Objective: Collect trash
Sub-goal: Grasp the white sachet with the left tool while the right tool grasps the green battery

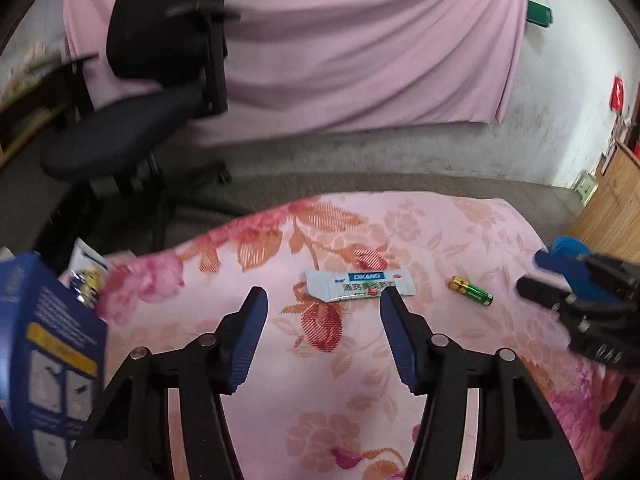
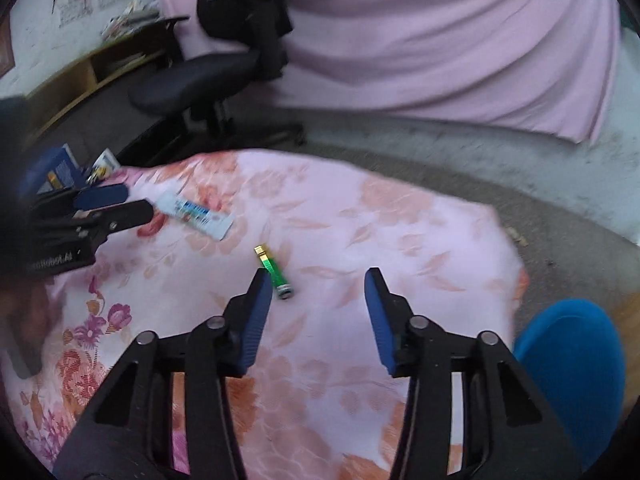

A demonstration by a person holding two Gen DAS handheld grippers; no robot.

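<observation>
Left wrist view: the left gripper [image 1: 323,295] stands wide open and holds nothing. A flat pale-blue printed sachet [image 1: 359,285] lies just beyond its fingertips, long axis running left to right across the gap, its right end touching or just under the right fingertip; which, I cannot tell. A small green and gold cylindrical battery [image 1: 471,290] lies to the right of the sachet, apart from it, nearer the right gripper [image 1: 538,274], which enters from the right edge. A dark blue printed cardboard box [image 1: 52,344] stands at the near left with a small printed packet [image 1: 86,274] behind it. Judgement: the sachet is the left gripper's piece, and the jaws must turn or close along its short side.

Right wrist view: the right gripper [image 2: 316,278] is likewise spread wide and empty. The battery [image 2: 275,272] lies just beside the left fingertip, long axis running near to far, slightly tilted. The sachet [image 2: 195,216] lies further left, by the left gripper [image 2: 120,202].

Surface is a pink floral-patterned cloth [image 2: 400,240], soft and likely to bunch. Beyond: grey floor, a black office chair [image 2: 224,52], a hanging pink sheet [image 2: 440,40], a blue round object [image 2: 576,360] at near right.
</observation>
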